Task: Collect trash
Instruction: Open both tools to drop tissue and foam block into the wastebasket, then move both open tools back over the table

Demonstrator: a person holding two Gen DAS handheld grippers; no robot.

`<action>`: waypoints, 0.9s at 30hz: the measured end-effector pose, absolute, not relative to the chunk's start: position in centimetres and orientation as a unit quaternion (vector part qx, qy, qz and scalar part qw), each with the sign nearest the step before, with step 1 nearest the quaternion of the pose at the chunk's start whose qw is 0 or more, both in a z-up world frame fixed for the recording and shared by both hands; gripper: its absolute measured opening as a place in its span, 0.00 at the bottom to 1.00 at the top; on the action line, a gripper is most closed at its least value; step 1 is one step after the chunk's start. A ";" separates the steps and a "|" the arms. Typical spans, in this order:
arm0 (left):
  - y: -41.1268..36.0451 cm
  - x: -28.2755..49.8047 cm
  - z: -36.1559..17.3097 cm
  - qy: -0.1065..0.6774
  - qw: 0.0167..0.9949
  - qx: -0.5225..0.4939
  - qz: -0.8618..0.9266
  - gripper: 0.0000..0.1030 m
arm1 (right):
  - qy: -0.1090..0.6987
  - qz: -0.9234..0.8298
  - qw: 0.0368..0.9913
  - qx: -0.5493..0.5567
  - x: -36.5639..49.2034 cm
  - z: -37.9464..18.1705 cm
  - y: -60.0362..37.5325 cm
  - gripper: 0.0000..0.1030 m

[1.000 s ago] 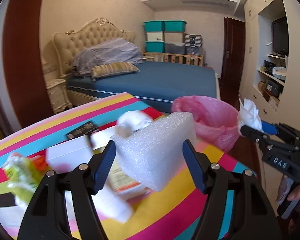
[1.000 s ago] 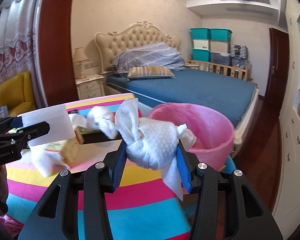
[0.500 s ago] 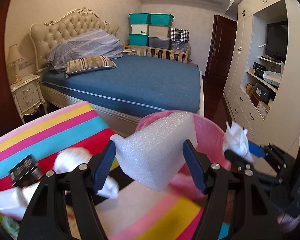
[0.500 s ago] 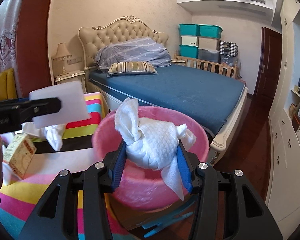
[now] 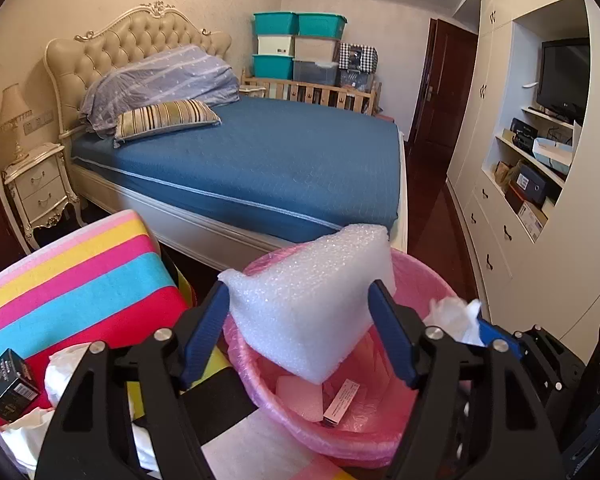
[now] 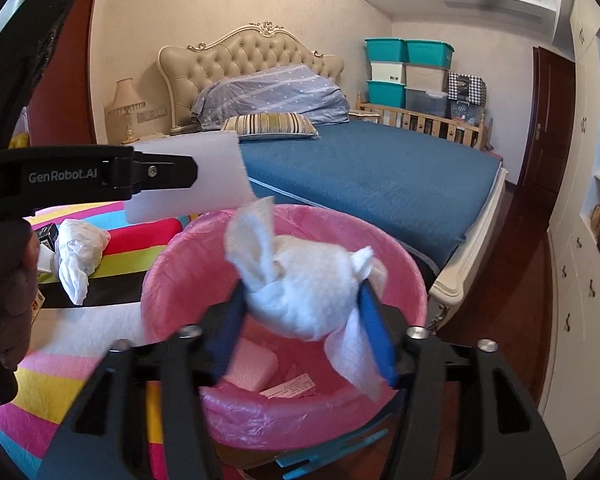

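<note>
A white foam block (image 5: 312, 300) sits between the blue pads of my left gripper (image 5: 298, 292), above the pink-lined bin (image 5: 432, 276). Those jaws are opening, though both pads still touch the block. In the right wrist view my right gripper (image 6: 300, 304) hangs over the same bin (image 6: 380, 232). Its jaws are opening. The crumpled white tissue wad (image 6: 304, 284) lies loose and blurred between them. In the bin lie a pink foam piece (image 6: 252, 364) and a paper slip (image 6: 288, 386). The foam block (image 6: 204, 176) also shows at left there.
The striped tablecloth (image 5: 80, 280) to the left holds a small black box (image 5: 6, 380) and another crumpled tissue (image 6: 80, 248). Behind the bin stands a bed (image 5: 280, 160). White cabinets (image 5: 500, 240) line the right wall.
Both grippers swung from above the striped table to above the pink bin. The right jaws spread a little and the tissue wad went blurred. The foam block stays between the left pads.
</note>
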State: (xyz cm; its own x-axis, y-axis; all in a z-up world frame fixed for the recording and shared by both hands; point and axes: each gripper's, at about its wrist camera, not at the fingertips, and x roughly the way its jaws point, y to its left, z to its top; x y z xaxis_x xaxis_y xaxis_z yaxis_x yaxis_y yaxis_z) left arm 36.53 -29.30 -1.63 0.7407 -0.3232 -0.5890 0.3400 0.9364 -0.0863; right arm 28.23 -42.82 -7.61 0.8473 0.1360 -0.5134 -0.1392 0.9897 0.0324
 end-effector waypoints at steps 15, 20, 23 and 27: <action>-23.3 31.0 -1.3 0.297 0.946 0.018 -0.127 0.95 | 0.230 0.046 0.972 0.016 20.6 -5.1 -44.1 0.82; -19.9 26.6 -0.9 0.288 0.951 0.022 -0.110 0.95 | 0.242 0.051 0.968 0.051 19.1 -4.9 -42.7 0.82; -17.9 23.5 -1.0 0.276 0.956 0.034 -0.096 0.95 | 0.248 0.058 0.965 0.059 18.5 -4.8 -41.1 0.82; -14.2 19.5 -1.1 0.266 0.960 0.042 -0.078 0.95 | 0.260 0.087 0.960 0.055 18.2 -4.9 -37.8 0.82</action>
